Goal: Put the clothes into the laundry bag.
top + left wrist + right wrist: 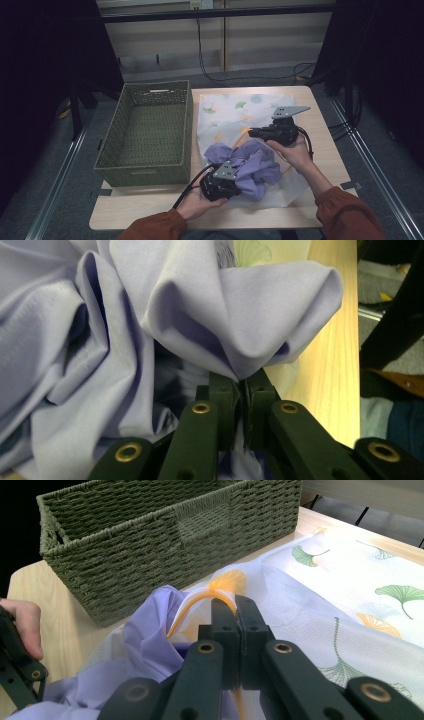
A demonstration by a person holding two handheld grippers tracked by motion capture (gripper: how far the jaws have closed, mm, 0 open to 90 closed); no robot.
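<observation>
One woven green basket point(150, 135), one lilac cloth point(252, 165), one leaf-printed mesh bag point(235, 112), two tongs, one table point(325, 145).

Light wooden rectangular table point(327, 150), pale grain, rounded corners. Directly on it: empty olive-green woven rectangular basket point(150, 132) w/ cut-out handles, at approx 9 o'clock of table centre, long side running 12–6. Just beside it, toward 3 o'clock: white translucent mesh laundry bag w/ ginkgo-leaf print point(235, 112), lying flat, spread from 12 to 5 o'clock. Crumpled lavender cloth point(255, 165) sits on the bag at approx 6 o'clock.
</observation>
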